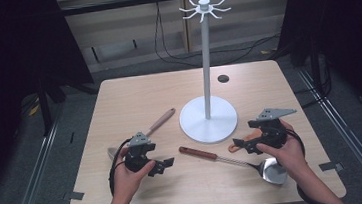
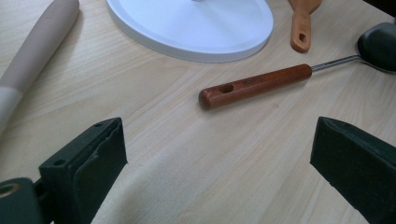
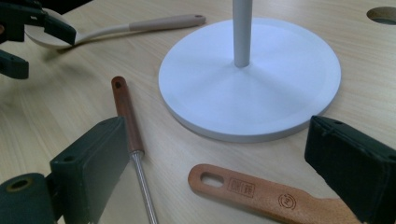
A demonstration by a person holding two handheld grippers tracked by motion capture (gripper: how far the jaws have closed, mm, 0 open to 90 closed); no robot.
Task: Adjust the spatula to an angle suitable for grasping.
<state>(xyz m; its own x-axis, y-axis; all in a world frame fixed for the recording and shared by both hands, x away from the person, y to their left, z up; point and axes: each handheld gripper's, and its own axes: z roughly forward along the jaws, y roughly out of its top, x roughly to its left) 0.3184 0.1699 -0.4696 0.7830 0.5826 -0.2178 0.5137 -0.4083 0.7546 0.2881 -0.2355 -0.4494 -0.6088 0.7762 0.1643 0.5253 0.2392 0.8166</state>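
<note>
Behind right gripper [image 1: 248, 144], half-hidden wooden spatula [image 1: 245, 141]

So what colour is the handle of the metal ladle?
Reddish-brown wood, ladle handle; clearest in the left gripper view.

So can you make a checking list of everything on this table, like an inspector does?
Surface: pale wooden table, bare apart from the items below, with a round cable hole.
Job's things: white hanging stand with hooked top; steel ladle with dark red-brown wooden handle; beige-handled spoon; light wooden utensil with a slotted handle.
Clutter: nothing seen.
Grippers: left gripper open, holding nothing; right gripper open, over the light wooden utensil.
Cables: black cable loops at the left hand; more on the floor behind.
Surroundings: dark curtains, metal floor rails.
</note>
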